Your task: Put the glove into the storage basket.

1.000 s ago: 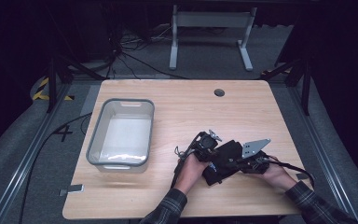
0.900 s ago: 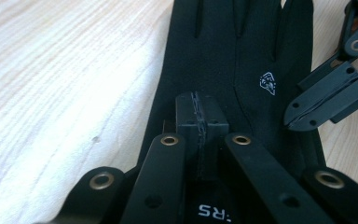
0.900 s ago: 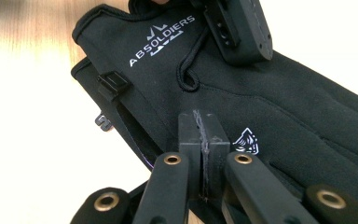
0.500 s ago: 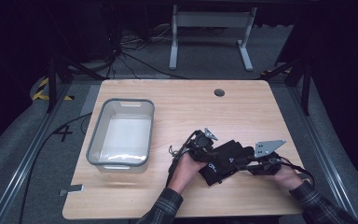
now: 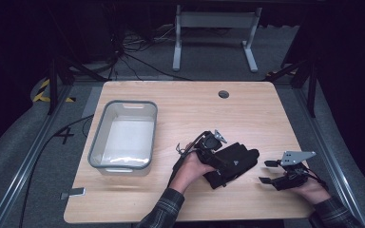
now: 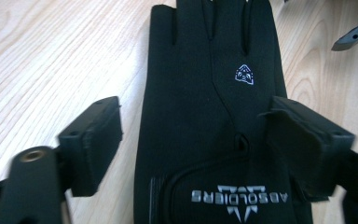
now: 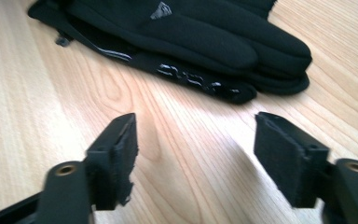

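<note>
A pair of black gloves [image 5: 235, 162] lies stacked on the wooden table [image 5: 185, 109], right of centre near the front. My left gripper [image 5: 219, 159] hovers over the cuff end, and its jaws have just been opening. In the left gripper view the left gripper [image 6: 193, 109] stands open, the top glove [image 6: 191, 51] flat between its jaws with white lettering at the cuff. My right gripper [image 5: 264, 171] sits to the right of the gloves, jaws also just opened. The right gripper [image 7: 196, 121] has only bare wood between its jaws, with the gloves [image 7: 191, 37] ahead of them.
A clear bin with a grey rim [image 5: 128, 102] stands on the table's left half. A cable hole [image 5: 224, 94] sits near the far edge. Beyond the table a white metal stand [image 5: 214, 19] and cables lie on the dark floor.
Both grippers were together on the gloves and have let go. The right gripper has drawn away to the right with its jaws spread. The gloves lie flat under the left gripper.
</note>
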`<state>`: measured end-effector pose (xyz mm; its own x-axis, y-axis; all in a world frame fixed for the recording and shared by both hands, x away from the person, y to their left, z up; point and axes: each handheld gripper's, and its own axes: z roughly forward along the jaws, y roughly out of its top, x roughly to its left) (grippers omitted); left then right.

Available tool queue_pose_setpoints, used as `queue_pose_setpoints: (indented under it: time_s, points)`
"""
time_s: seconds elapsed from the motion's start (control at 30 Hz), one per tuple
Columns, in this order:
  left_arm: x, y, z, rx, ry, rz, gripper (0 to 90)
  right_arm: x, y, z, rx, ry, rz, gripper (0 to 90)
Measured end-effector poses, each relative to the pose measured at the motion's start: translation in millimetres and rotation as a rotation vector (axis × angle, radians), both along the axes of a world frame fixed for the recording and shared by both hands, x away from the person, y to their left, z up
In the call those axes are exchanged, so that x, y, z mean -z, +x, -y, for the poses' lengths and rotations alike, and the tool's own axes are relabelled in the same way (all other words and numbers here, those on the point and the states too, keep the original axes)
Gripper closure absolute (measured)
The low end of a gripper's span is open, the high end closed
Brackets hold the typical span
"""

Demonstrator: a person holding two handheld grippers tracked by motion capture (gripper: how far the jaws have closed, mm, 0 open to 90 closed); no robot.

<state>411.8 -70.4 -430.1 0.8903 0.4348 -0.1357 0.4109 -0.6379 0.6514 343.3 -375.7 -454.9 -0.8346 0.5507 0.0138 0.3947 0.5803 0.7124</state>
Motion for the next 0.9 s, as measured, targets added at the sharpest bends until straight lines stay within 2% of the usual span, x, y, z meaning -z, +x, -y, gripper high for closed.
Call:
queue_pose_setpoints:
  time_s: [0.07,0.23,0.4,0.47,0.57,0.63,0.83,0.9]
  points:
    - [3.6,1.7,4.5,0.01,-0.008,-0.013,15.1,2.5,0.9,0.7,0.01,-0.009,0.004,24.8]
    - [9.4,2.1,14.7,0.043,0.02,-0.012,13.2,6.0,4.3,3.7,0.05,-0.021,0.019,18.5]
    - [17.9,0.9,24.1,0.062,0.08,-0.001,11.9,7.7,6.2,5.2,0.073,-0.028,0.018,17.3]
    - [20.4,0.4,25.4,0.059,0.077,-0.004,11.8,8.5,6.6,4.2,0.081,-0.034,0.021,16.2]
    - [23.7,-0.9,27.6,0.067,0.097,-0.007,11.8,9.4,7.2,3.4,0.087,-0.03,0.026,15.5]
    - [25.4,-3.3,28.7,0.07,0.091,0.001,11.6,9.8,7.3,3.4,0.088,-0.028,0.028,14.9]
    - [24.3,-5.0,27.2,0.084,0.094,0.018,17.6,11.8,6.9,4.0,0.088,-0.019,0.035,11.4]
    - [23.8,-5.7,26.7,0.088,0.092,0.023,24.0,12.7,6.9,4.1,0.089,-0.016,0.04,9.9]
